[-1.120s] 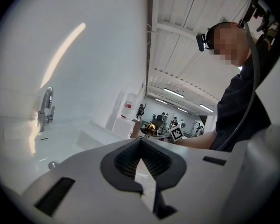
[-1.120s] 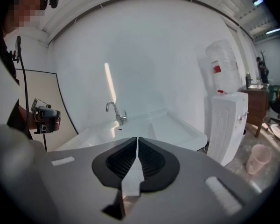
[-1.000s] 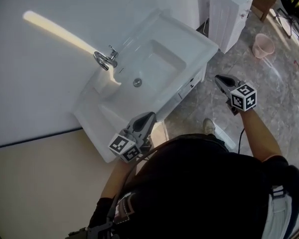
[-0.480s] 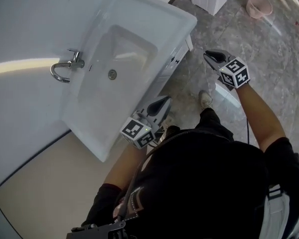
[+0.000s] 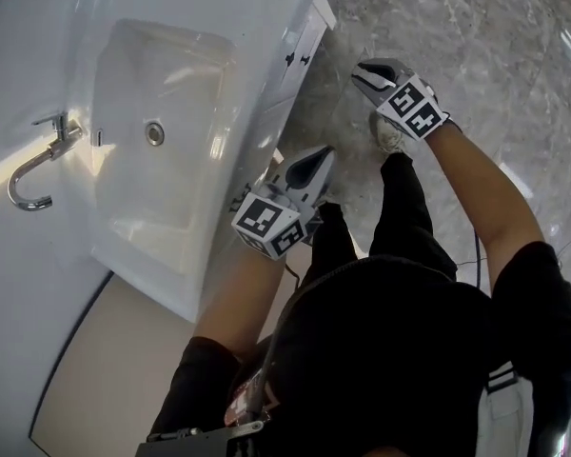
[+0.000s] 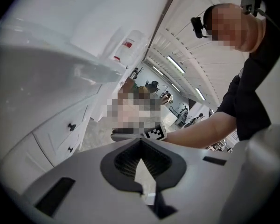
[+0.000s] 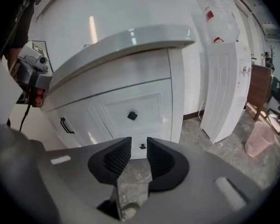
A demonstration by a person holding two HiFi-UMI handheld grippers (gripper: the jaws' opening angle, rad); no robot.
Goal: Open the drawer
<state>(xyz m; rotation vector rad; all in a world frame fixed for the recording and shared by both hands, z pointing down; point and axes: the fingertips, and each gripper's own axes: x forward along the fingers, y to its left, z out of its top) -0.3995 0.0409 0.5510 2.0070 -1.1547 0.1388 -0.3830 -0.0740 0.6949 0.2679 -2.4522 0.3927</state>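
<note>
The white vanity's top drawer (image 7: 130, 113) has a small black knob (image 7: 132, 116); a second knob (image 7: 142, 147) shows just below it. In the head view the drawer fronts (image 5: 300, 50) run down from the sink's edge. My right gripper (image 7: 138, 143) points at these drawers from a short way off. Its jaws have just been opening and stand apart with nothing between them. It hangs over the floor (image 5: 359, 72). My left gripper (image 5: 324, 153) is close to the vanity front, its tips together (image 6: 140, 140) and empty.
The white sink basin (image 5: 124, 208) with a chrome tap (image 5: 38, 174) tops the vanity. A cabinet door with a black bar handle (image 7: 66, 125) adjoins the drawers. A white water dispenser (image 7: 228, 78) and a pink bin (image 7: 259, 136) stand on the marble floor (image 5: 495, 55).
Both grippers have come down from sink height to the vanity's front. The head view has swung, so the sink now lies at the left and the floor fills the right.
</note>
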